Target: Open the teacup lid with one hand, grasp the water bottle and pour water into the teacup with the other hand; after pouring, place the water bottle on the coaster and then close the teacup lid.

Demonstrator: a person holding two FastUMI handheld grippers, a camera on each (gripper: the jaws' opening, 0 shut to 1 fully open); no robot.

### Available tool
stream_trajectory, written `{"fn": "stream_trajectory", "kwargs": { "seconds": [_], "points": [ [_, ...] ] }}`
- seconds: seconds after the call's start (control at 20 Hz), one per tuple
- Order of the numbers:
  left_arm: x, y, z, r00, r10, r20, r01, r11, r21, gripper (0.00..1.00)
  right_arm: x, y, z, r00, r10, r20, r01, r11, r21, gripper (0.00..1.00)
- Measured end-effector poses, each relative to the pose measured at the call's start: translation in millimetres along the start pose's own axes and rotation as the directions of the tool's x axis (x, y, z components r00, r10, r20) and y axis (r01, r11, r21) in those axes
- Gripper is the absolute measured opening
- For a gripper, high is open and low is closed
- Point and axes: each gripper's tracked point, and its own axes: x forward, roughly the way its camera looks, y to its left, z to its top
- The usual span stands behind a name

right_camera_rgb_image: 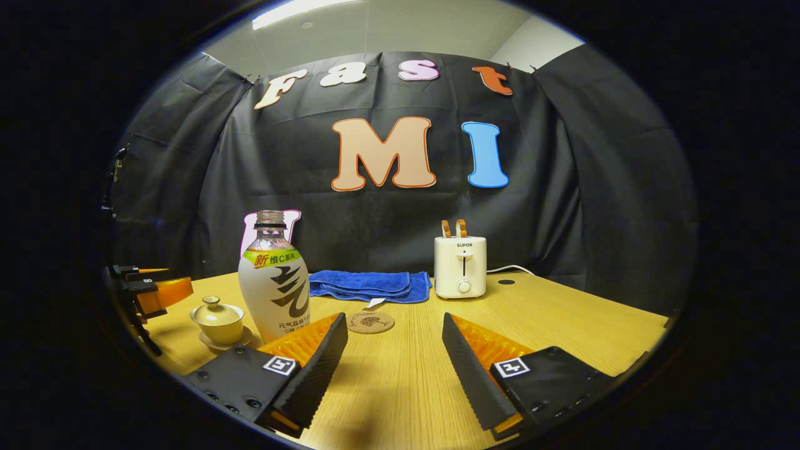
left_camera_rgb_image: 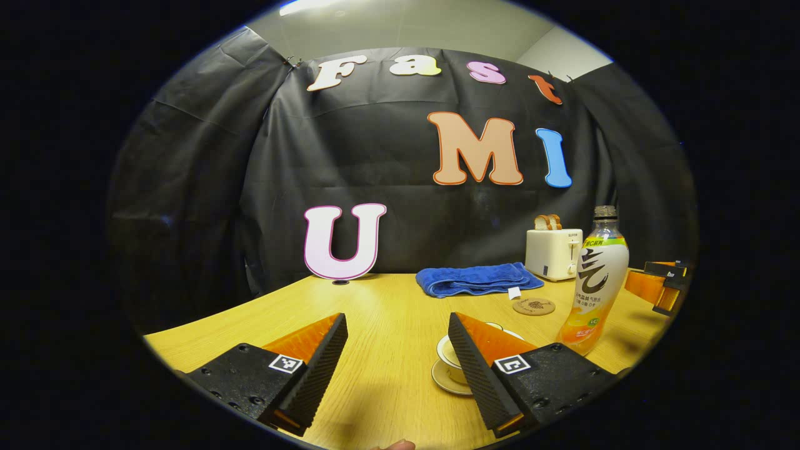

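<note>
teacup [right_camera_rgb_image: 217,320], lid on, standing on its saucer [right_camera_rgb_image: 225,341] on the tabletop [right_camera_rgb_image: 562,325], just left of the water bottle [right_camera_rgb_image: 275,281] as seen in the right gripper view. pale cream glaze, small knob on the lid, nothing lifted yet. partly hidden behind one finger in the left gripper view.

water bottle: upright, no cap visible on the neck, white and orange label, orange liquid low in the body. close beside the teacup, apparently not touching.

coaster [right_camera_rgb_image: 370,322]: round, brown, flat on the tabletop, near the bottle, in front of the blue towel [right_camera_rgb_image: 369,284].

left gripper [left_camera_rgb_image: 397,347]: fingers wide apart, holding nothing, low over the tabletop, teacup just off its right finger.

right gripper [right_camera_rgb_image: 395,350]: fingers wide apart, holding nothing, bottle just beyond its left finger.

risks, judged:
- small lid knob: likely to slip from a broad ribbed finger; lid could drop and chip on the cup rim.
- bottle and cup close together: reach for the lid could knock the open bottle over and spill it.
- open neck: tilt too fast and liquid overshoots the small cup.
- smooth curved bottle body: could twist in a loose grasp.

toaster [right_camera_rgb_image: 460,265] well apart, no concern.
</note>
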Motion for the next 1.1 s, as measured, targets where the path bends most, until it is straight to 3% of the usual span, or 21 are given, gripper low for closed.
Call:
{"fn": "stream_trajectory", "kwargs": {
  "seconds": [0.45, 0.75, 1.1],
  "points": [
    [3, -38, 3, 0.990, -0.137, -0.016, 0.137, 0.990, 0.013, 0.95, 0, 4, 0, 1.000, 0.017, -0.001, -0.017, 1.000, 0.000, 0.94],
    [4, -71, 3, 0.967, -0.247, -0.059, 0.250, 0.967, 0.044, 0.95, 0, 5, 0, 1.000, 0.019, 0.000, -0.019, 1.000, 0.000, 0.94],
    [18, -82, -12, 0.952, -0.272, -0.142, 0.278, 0.960, 0.025, 0.92, 0, 7, 0, 1.000, 0.026, -0.002, -0.026, 1.000, 0.001, 0.94]
  ]
}}
